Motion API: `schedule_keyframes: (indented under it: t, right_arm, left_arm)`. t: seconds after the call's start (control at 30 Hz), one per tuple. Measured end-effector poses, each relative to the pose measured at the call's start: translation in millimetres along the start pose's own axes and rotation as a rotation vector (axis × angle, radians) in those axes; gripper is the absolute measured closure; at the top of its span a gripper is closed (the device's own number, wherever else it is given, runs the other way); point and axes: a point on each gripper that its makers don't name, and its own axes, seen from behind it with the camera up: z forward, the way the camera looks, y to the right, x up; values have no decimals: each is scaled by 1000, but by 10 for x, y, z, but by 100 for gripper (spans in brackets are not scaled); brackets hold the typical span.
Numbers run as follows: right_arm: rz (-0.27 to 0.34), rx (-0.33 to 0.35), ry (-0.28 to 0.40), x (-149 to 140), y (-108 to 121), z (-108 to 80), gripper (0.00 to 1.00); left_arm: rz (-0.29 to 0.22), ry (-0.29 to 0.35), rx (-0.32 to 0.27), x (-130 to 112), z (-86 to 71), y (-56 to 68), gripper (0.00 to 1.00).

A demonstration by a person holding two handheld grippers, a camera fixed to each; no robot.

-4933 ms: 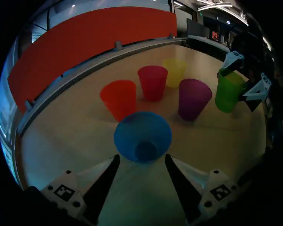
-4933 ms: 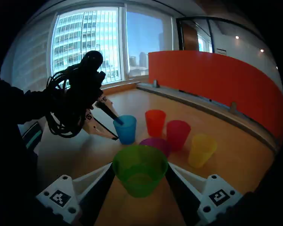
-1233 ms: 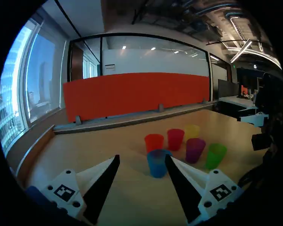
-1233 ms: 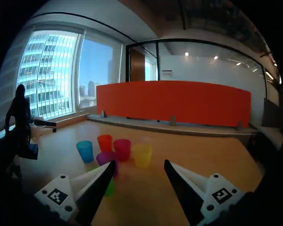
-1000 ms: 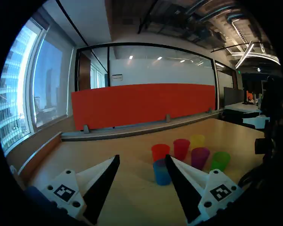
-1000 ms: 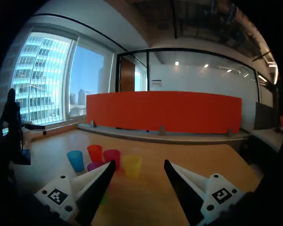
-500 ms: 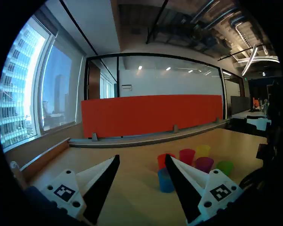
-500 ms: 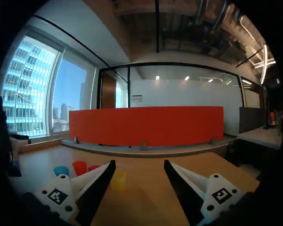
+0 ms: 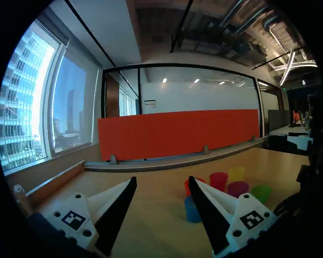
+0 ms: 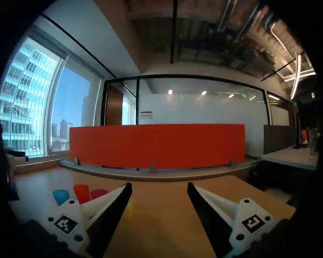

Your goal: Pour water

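Note:
My left gripper (image 9: 161,180) is open and holds nothing, raised well back from the cups on the wooden table (image 9: 161,215). Past its right finger stand a blue cup (image 9: 191,210), an orange cup (image 9: 187,186) partly hidden by that finger, a magenta cup (image 9: 218,180), a yellow cup (image 9: 236,173), a purple cup (image 9: 237,188) and a green cup (image 9: 261,192), all upright. My right gripper (image 10: 159,187) is also open and holds nothing. Left of its left finger I see the blue cup (image 10: 60,197), the orange cup (image 10: 81,192) and the magenta cup (image 10: 99,193), low and far off.
An orange partition (image 9: 178,133) runs along the table's far edge, with a grey rail below it. Tall windows (image 9: 28,112) line the left side. A dark cabled shape (image 9: 305,180) sits at the right edge of the left gripper view.
Since 4.9 s ago both grippers have let go of the blue and green cups. Over the last second both views have drawn back and tilted up, so the cups look smaller and lower.

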Motion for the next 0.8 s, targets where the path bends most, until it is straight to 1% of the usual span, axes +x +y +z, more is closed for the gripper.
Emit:
schedule_keyframes:
  t: [0.2,0.3,0.5,0.6,0.7,0.8]
  right_arm:
    - [9,7,-10,-53,-26,-15,1]
    - [10,12,-15,-65,-52,-11,1]
    - [5,13,-20,-50,-93,16,1]
    - [-5,12,-19,-44,-109,23,1]
    - [-12,11,-21,-42,-120,26,1]
    - [-14,7,-26,-48,-123,19,1]
  left_arm:
    - [25,-16,29,-71,20,-19,12]
    - [21,-12,45,-75,34,-43,12]
    - [-30,5,81,-118,28,-122,12]
    - [-48,9,86,-165,19,-148,12]
    - [-50,11,98,-209,10,-194,12]
    - [-39,15,106,-252,11,-224,12]
